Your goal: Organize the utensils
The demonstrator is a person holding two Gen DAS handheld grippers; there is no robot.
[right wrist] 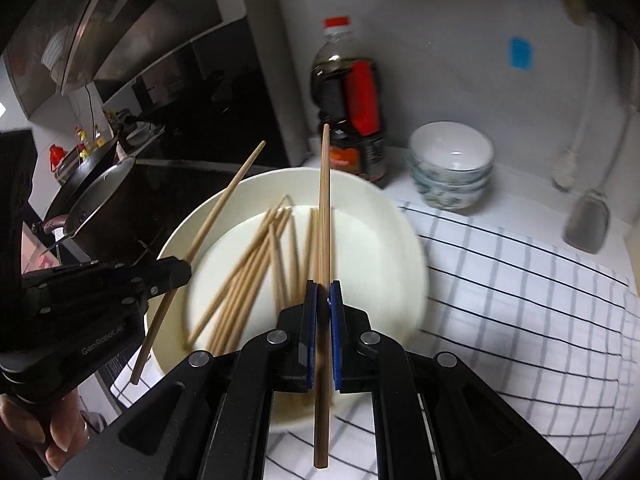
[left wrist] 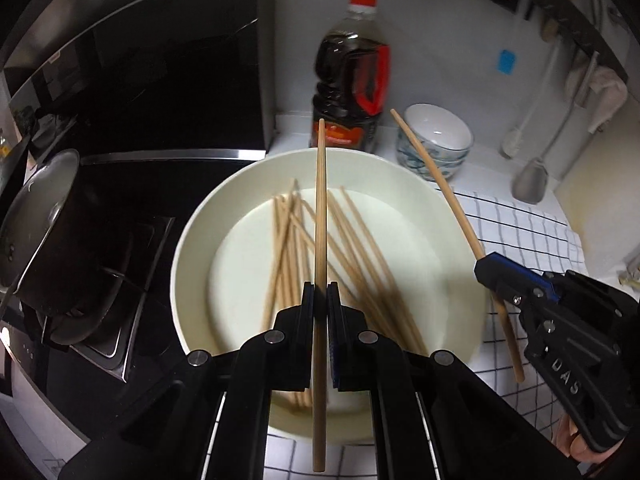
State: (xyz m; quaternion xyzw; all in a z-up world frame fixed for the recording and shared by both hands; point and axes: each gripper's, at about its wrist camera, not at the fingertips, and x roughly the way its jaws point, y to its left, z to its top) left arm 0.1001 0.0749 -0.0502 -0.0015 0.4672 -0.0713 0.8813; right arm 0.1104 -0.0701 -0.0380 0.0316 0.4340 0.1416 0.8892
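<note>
Holding one chopstick [left wrist: 320, 216] in our left gripper [left wrist: 320, 296], another chopstick [right wrist: 325, 216] in our right gripper [right wrist: 323, 292]. Both clamp mid-shaft above the plate [left wrist: 192, 248] of loose chopsticks [left wrist: 288, 240], probably for pairing.

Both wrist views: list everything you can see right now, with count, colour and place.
plate: one, cream, on checked cloth
loose chopsticks: a pile, count unclear, wooden, in the plate
held chopsticks: two, wooden, one in each tongs
checked cloth: one, white with dark lines, on the counter
bottle: one, dark, red cap, behind plate
bowls: stacked, white-blue, beside bottle
pot: one, dark, on stove
left tongs: shut on a chopstick
right tongs: shut on a chopstick
</note>
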